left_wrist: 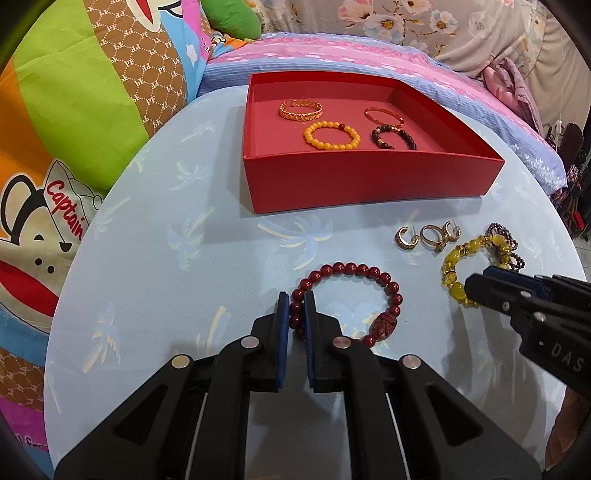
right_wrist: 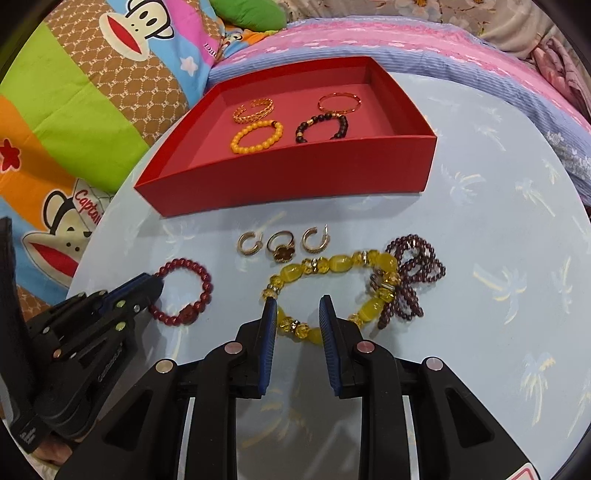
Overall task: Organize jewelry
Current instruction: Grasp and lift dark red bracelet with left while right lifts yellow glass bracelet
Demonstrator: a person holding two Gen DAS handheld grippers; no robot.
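My left tongs (left_wrist: pixel 296 301) are nearly closed around the left side of the dark red bead bracelet (left_wrist: pixel 347 301), with a few beads between the two blue pads; the bracelet lies flat on the light blue table (left_wrist: pixel 184 258). My right tongs (right_wrist: pixel 298 306) are wide apart, and the near part of the yellow bead bracelet (right_wrist: pixel 332 284) lies between the pads, but I cannot tell if they touch it. The right end of this yellow bracelet lies over a purple bead string (right_wrist: pixel 410 280), which is folded in loops like a bow.

Just behind the two bracelets, three small gold pieces stand in a row on the table: a hoop earring (right_wrist: pixel 246 243), a ring with a dark flower (right_wrist: pixel 281 246) and a second hoop earring (right_wrist: pixel 314 239).

Farther back sits the red box (right_wrist: pixel 288 177), open on top. Inside it are four bracelets, in two rows: a gold chain cuff (right_wrist: pixel 254 110) and a thin gold bangle (right_wrist: pixel 339 104) at the back, an orange bead bracelet (right_wrist: pixel 256 137) and a black bead bracelet (right_wrist: pixel 322 127) at the front. Behind the table is colourful bedding with a cartoon monkey (right_wrist: pixel 140 29).
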